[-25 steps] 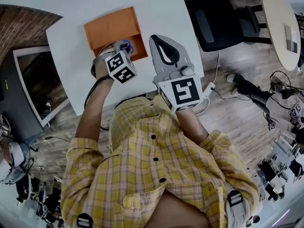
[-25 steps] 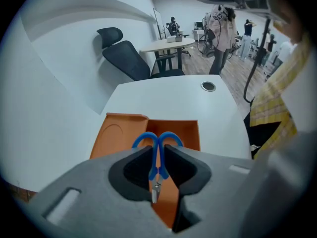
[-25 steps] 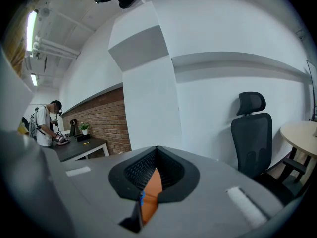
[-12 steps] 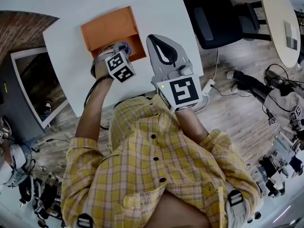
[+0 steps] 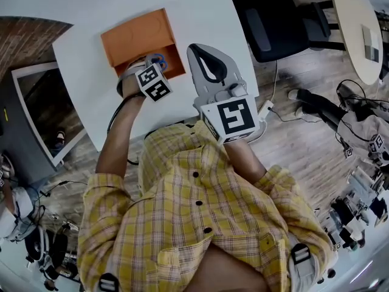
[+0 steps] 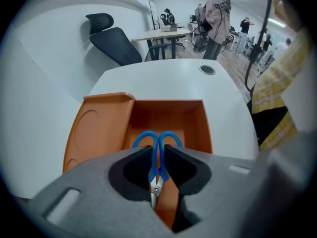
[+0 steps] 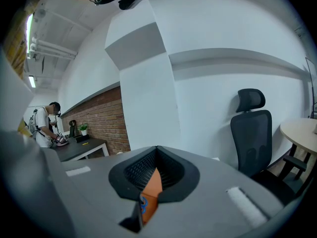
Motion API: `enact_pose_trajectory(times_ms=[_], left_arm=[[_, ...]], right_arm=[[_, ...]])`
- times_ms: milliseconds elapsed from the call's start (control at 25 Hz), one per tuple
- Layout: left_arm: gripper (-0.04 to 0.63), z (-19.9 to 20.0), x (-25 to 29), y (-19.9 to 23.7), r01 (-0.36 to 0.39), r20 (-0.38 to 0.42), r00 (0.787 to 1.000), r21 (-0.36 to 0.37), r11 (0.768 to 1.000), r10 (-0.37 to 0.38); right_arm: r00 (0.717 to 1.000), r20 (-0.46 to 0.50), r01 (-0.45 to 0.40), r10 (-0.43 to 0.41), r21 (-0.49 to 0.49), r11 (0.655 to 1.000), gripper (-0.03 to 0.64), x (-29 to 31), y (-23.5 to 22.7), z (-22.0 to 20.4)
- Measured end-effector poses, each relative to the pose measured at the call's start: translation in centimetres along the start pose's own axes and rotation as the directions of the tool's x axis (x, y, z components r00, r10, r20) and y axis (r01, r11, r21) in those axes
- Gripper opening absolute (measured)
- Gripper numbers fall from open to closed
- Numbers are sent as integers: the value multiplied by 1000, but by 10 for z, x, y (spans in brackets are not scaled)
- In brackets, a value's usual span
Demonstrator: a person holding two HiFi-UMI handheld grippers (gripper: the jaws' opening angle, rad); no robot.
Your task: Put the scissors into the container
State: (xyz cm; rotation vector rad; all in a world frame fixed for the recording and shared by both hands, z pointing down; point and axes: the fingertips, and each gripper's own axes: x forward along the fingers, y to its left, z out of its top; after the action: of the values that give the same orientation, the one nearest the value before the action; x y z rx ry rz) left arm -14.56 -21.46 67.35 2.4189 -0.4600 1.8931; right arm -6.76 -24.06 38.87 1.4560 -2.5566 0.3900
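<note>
Blue-handled scissors (image 6: 157, 144) are pinched between my left gripper's (image 6: 157, 171) jaws, handles pointing away, the metal blades back between the pads. They hang over the near right compartment of the orange container (image 6: 101, 128). In the head view the left gripper (image 5: 148, 66) sits at the orange container's (image 5: 137, 36) near right corner, with the blue handles (image 5: 157, 59) poking out. My right gripper (image 5: 202, 48) is just right of the container, shut, holding nothing. Through the right gripper's (image 7: 157, 153) jaw gap I see a sliver of the orange container (image 7: 152, 183).
The container lies on a white table (image 5: 200, 17), near its front edge. A black office chair (image 5: 276, 26) stands to the right, with a round table (image 5: 358, 35) beyond it. Cables lie on the wooden floor (image 5: 292, 145). A brick wall and a dark desk (image 5: 36, 120) are at the left.
Hardly anything: the left gripper still holds the scissors over the container and has crept slightly forward. The right gripper has stayed put.
</note>
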Motion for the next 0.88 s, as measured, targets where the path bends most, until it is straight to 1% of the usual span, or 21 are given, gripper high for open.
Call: enact_pose_trajectory(times_ms=[880], left_arm=[[86, -11, 22, -6, 34, -16, 999, 5, 999, -34]], right_arm=[[1000, -6, -3, 3, -5, 1000, 6, 1, -2, -2]])
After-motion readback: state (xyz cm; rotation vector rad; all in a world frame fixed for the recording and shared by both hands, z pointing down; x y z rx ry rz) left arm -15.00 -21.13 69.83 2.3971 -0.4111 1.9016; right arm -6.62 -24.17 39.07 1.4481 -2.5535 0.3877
